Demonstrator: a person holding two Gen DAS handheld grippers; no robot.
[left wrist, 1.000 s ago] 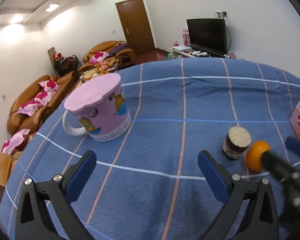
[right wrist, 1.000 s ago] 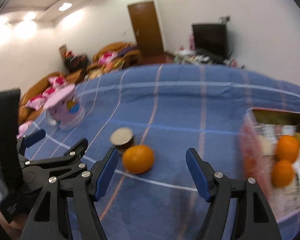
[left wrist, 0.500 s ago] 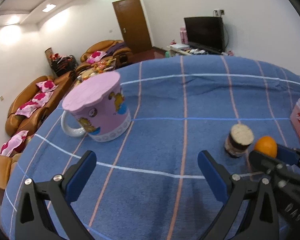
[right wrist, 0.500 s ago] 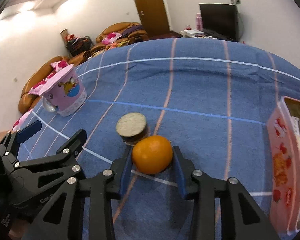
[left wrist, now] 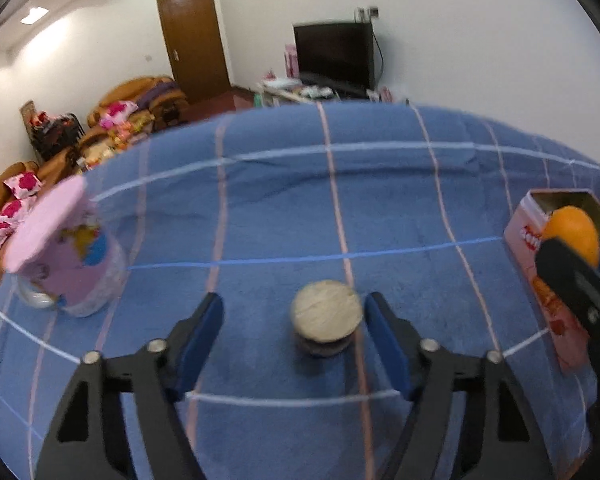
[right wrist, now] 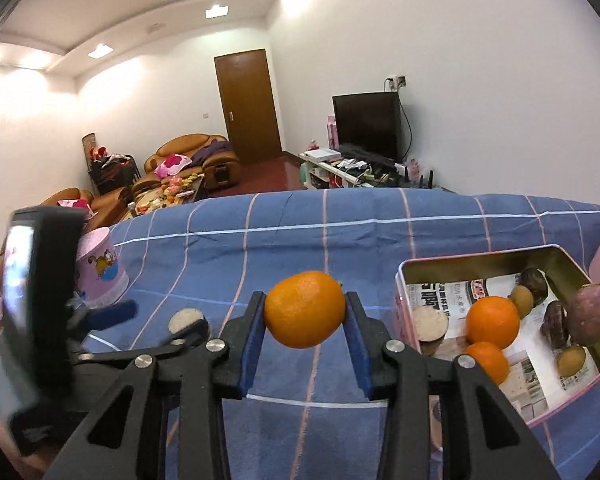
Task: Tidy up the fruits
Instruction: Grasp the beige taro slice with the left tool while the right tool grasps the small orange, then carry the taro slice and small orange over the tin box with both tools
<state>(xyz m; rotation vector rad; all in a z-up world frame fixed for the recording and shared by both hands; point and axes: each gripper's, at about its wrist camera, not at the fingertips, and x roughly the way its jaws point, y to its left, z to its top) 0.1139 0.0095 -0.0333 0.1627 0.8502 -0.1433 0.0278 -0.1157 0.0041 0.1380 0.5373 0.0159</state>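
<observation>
My right gripper (right wrist: 305, 314) is shut on an orange (right wrist: 304, 309) and holds it above the blue cloth, left of the open pink tin (right wrist: 560, 254). The tin holds two oranges (right wrist: 492, 322), several brownish fruits and a cut round piece. In the left wrist view the held orange (left wrist: 572, 234) shows at the right, in front of the tin (left wrist: 526, 216). My left gripper (left wrist: 294, 334) is open, its fingers either side of a round cut fruit piece (left wrist: 326, 320) on the cloth, which also shows in the right wrist view (right wrist: 185, 319).
A pink cartoon mug (left wrist: 66, 256) with a lid stands at the left on the blue checked tablecloth (left wrist: 300, 208); it also shows in the right wrist view (right wrist: 100, 276). Sofas, a door and a TV are beyond the table.
My right gripper closed on the orange, lifted it off the cloth and moved toward the tin. My left gripper moved right, bringing its open fingers around the cut fruit piece.
</observation>
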